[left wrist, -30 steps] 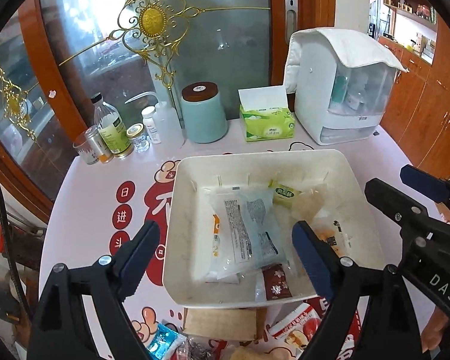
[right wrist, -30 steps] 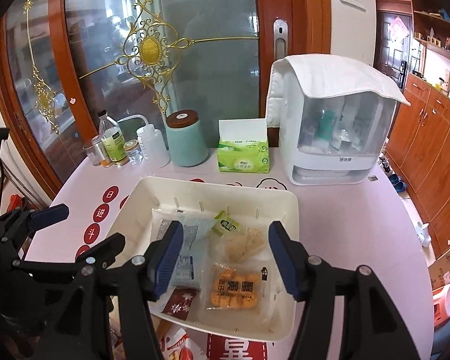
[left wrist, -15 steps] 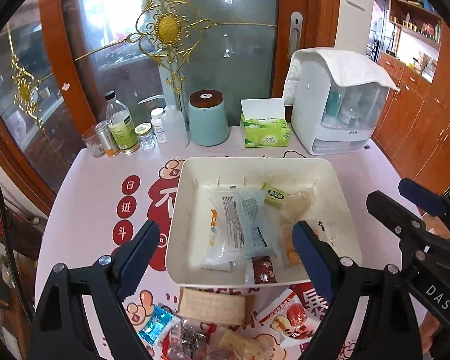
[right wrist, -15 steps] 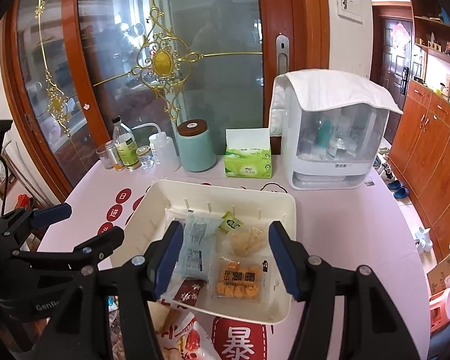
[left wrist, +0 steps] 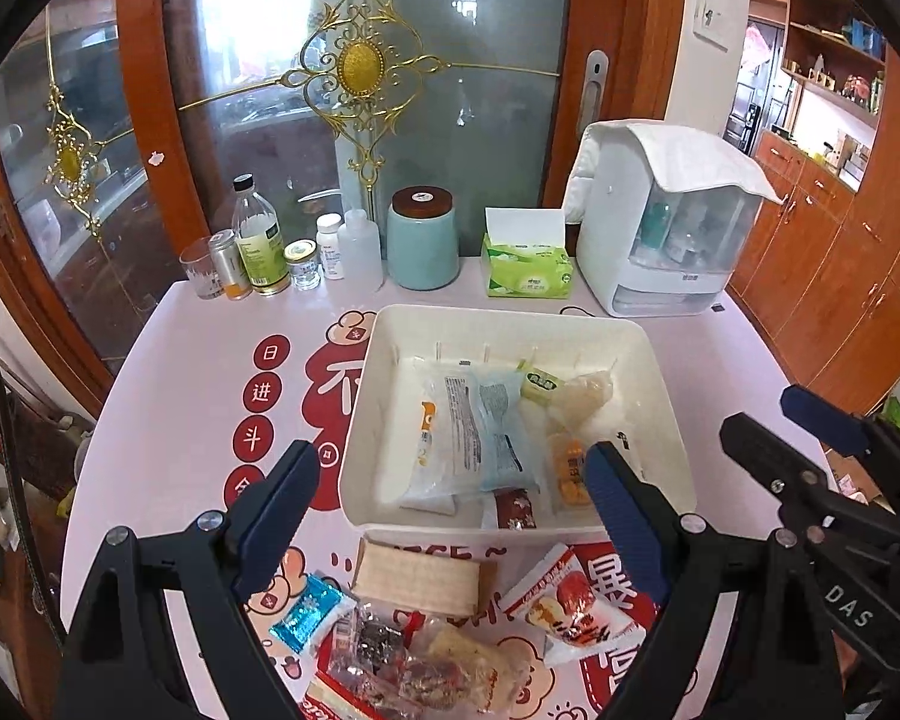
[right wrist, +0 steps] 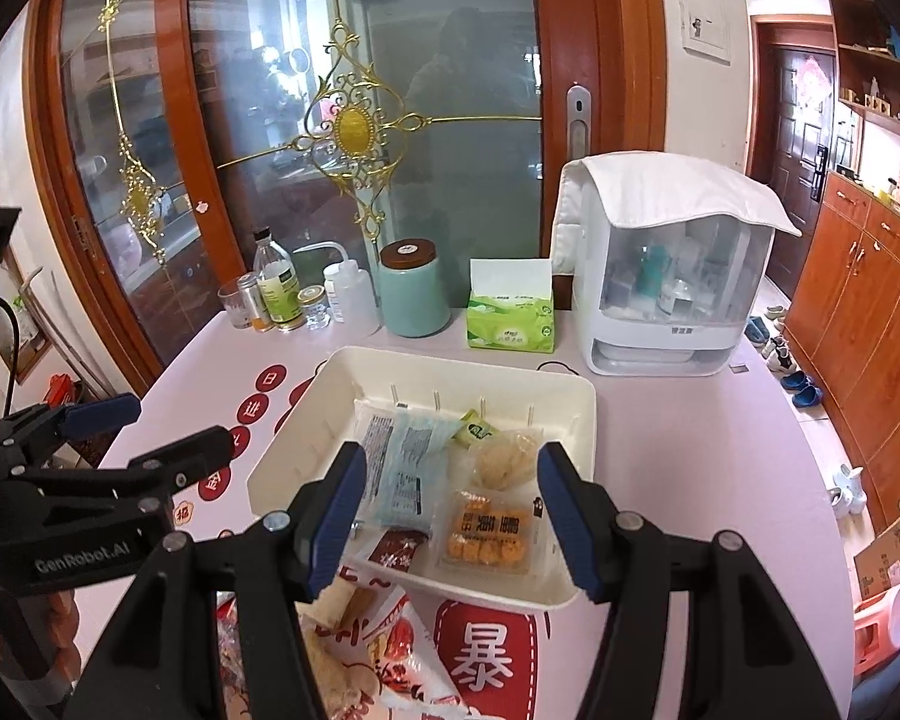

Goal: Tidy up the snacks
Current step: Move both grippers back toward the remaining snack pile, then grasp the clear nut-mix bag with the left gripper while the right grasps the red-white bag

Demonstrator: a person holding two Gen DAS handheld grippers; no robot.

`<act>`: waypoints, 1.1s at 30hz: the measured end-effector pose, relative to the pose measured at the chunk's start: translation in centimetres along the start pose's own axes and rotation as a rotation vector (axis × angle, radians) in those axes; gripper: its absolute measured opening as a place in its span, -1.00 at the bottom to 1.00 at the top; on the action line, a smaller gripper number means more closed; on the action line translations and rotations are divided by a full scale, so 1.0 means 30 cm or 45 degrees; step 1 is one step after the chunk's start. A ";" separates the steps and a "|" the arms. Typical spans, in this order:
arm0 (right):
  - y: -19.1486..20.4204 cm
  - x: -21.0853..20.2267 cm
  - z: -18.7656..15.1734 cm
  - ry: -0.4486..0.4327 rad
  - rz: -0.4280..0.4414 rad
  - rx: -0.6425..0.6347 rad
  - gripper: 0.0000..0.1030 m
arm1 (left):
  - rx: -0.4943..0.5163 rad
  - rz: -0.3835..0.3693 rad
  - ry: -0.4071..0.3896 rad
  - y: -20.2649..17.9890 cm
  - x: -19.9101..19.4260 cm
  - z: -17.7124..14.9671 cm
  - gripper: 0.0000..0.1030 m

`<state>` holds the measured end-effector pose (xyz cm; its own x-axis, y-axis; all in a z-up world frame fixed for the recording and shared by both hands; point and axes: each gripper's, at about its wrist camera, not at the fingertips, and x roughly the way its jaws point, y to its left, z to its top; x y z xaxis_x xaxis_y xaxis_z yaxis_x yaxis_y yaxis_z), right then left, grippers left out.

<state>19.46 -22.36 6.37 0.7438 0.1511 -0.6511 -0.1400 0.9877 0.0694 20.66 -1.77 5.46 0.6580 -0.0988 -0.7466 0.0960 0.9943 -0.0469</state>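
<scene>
We are seeing both views evenly lit and sharp at the centre. Daylight is flaring white through the glass door [left wrist: 258, 18] in the left wrist view, washing out its upper pane. Fisheye bending is curving the door frame [right wrist: 594, 120] and cabinets [right wrist: 864, 300], and black vignetting is closing the corners. Shadows are staying soft.

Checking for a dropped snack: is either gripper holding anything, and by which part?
Nothing is held. The left gripper and right gripper both stand open above the white bin, with nothing between their fingers.
</scene>
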 end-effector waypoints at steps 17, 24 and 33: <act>0.035 0.065 -0.233 0.179 0.062 -0.009 0.16 | 0.074 -0.024 0.096 0.028 0.017 -0.259 0.73; 0.043 0.117 -0.315 0.259 0.063 -0.015 0.16 | 0.127 -0.044 0.180 0.028 0.078 -0.370 0.73; 0.038 0.202 -0.393 0.368 0.063 -0.038 0.16 | 0.368 -0.120 0.305 0.020 0.173 -0.507 0.73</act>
<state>16.09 -20.78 -6.41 0.5192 0.1775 -0.8360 -0.1941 0.9771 0.0869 12.76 -1.06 -8.55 0.4463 -0.1428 -0.8834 0.3771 0.9253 0.0410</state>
